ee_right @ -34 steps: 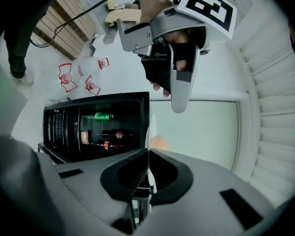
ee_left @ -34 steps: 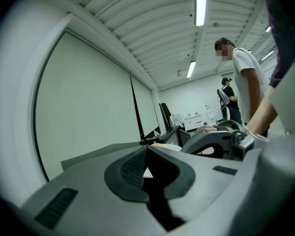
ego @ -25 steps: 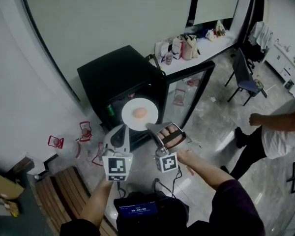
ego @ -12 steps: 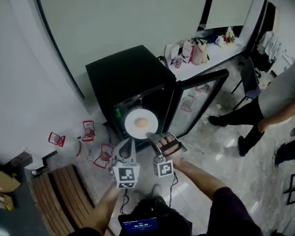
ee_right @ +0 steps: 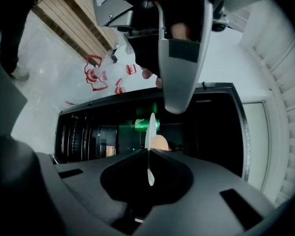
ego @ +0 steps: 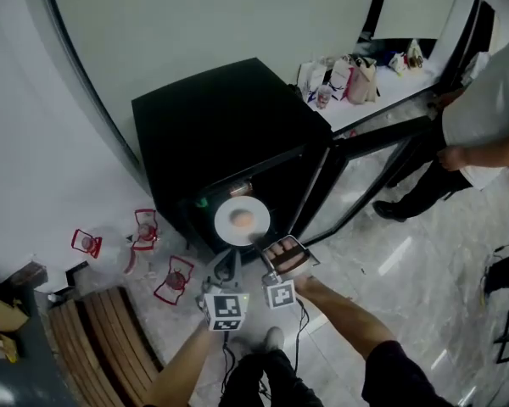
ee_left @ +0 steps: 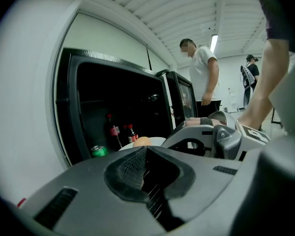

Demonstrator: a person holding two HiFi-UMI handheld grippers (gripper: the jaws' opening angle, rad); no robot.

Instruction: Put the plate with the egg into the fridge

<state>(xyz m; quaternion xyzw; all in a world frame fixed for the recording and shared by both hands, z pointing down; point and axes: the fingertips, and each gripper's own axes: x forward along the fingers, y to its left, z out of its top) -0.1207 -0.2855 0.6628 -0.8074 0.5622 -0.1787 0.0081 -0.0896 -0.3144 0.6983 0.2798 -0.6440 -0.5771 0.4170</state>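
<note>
A white plate (ego: 242,220) with a brown egg (ego: 241,220) on it hangs level in front of the open black fridge (ego: 220,130). My left gripper (ego: 229,257) is shut on the plate's near left rim. My right gripper (ego: 259,242) is shut on its near right rim. The right gripper view shows the plate (ee_right: 150,132) edge-on, clamped between the jaws, with the egg (ee_right: 160,142) beside it. In the left gripper view the egg (ee_left: 141,141) and plate (ee_left: 155,141) peek over the shut jaws. The fridge door (ego: 369,164) stands open to the right.
Inside the fridge are a green can (ee_left: 99,151) and two dark bottles (ee_left: 112,130). Red wire stands (ego: 174,280) lie on the floor at the left, beside a wooden bench (ego: 102,346). A person (ego: 483,113) stands behind the open door. Bags sit on a white counter (ego: 348,79).
Both grippers and the plate have sunk and moved nearer the fridge opening. The person at the right has walked up behind the open door.
</note>
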